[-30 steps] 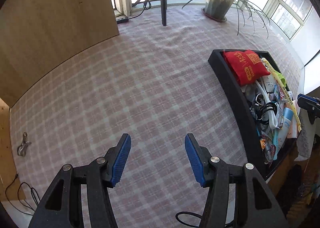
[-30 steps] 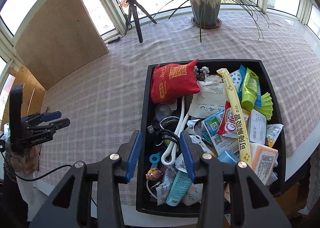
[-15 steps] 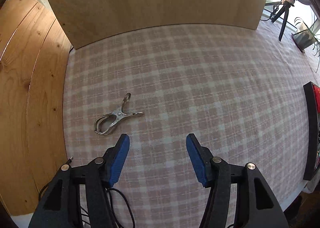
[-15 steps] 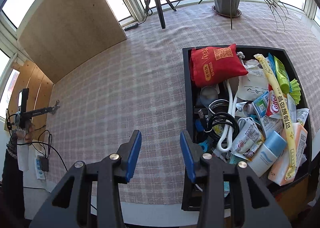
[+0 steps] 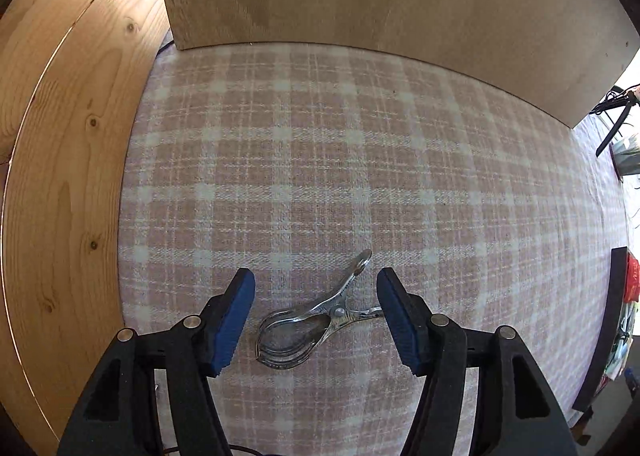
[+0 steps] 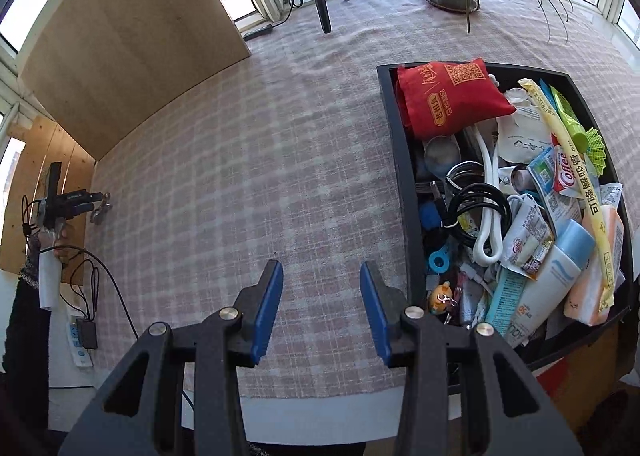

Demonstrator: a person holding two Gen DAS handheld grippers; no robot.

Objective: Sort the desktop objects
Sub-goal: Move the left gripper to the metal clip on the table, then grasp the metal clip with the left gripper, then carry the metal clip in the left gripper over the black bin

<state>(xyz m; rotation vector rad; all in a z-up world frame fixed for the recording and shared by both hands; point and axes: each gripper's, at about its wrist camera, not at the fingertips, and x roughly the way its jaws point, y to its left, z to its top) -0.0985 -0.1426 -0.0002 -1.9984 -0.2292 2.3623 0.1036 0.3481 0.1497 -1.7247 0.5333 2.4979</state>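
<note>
At the lower centre of the left wrist view, we see a metal clip [image 5: 320, 320] lying on the checked tablecloth [image 5: 320, 176], between the spread blue pads of our left gripper [image 5: 316, 288]; whether either pad touches it we cannot tell. At the right edge, the black tray [image 5: 606, 320] is mostly cut off. In the right wrist view, our right gripper [image 6: 320, 280] hangs with fingers apart, empty, over bare cloth, just left of the crowded tray [image 6: 404, 192], whose lower layers are hidden beneath the red pouch [image 6: 448, 96].
</note>
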